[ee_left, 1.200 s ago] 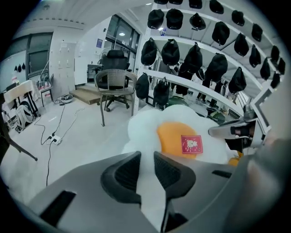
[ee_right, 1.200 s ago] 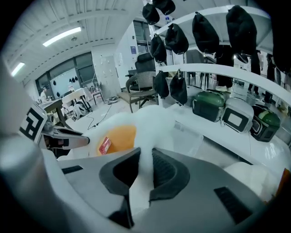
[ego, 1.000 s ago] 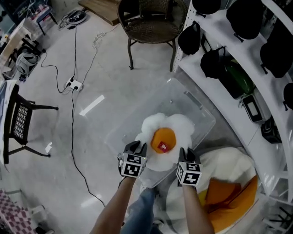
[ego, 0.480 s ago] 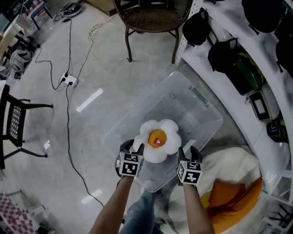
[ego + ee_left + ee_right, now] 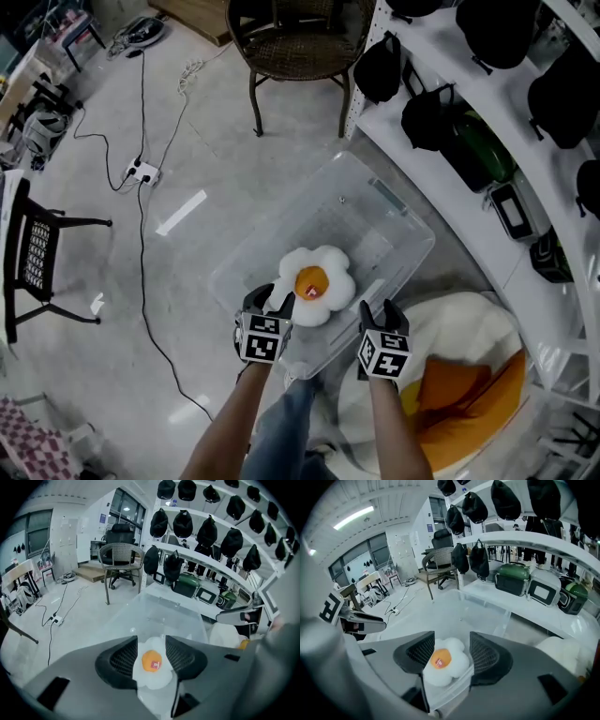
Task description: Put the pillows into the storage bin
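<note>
Head view, small fried-egg pillow point(image 5: 314, 284) lying in the clear storage bin point(image 5: 373, 232), left gripper point(image 5: 270, 302) and right gripper point(image 5: 383, 314) at its near rim, jaws of both just opened and holding nothing, larger egg pillow point(image 5: 469, 375) on the floor beside.

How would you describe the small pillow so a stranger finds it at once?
Find the clear storage bin on the floor beside the white shelves. In its near corner lies a fried-egg pillow, white with an orange yolk. It is far smaller than the other egg pillow, which lies outside the bin.
</note>
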A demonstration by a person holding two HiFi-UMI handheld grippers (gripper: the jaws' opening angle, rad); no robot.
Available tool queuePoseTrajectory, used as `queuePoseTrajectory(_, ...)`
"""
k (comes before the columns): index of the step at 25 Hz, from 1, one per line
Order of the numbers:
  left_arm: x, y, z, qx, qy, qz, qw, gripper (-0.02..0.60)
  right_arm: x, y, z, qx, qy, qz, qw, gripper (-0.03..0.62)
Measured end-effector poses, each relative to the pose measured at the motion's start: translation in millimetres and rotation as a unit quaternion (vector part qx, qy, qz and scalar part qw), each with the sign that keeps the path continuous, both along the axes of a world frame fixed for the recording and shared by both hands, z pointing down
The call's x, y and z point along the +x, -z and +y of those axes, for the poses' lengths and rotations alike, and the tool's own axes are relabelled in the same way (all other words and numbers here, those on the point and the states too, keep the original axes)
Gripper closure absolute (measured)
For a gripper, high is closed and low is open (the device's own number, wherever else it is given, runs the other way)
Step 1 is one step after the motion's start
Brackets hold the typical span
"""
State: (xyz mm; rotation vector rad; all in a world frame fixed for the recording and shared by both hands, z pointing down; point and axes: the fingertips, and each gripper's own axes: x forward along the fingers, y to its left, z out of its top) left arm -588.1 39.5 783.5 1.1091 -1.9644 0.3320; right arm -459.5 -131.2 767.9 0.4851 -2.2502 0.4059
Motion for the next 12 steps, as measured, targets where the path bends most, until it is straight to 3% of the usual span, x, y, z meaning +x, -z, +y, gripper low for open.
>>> queuePoseTrajectory(7, 74, 75, -28, 0.023, -0.045, -0.015, 0.9986, 0.391, 69, 71, -5, 0.013, -0.024, -0.027, 0.999, 0.375)
queuePoseTrajectory(12, 155, 116, -64, 0.045, -0.094, -0.015, 0.9944, 0.391, 154, 124, -23, 0.034, -0.073, -0.046, 0.996, 0.375)
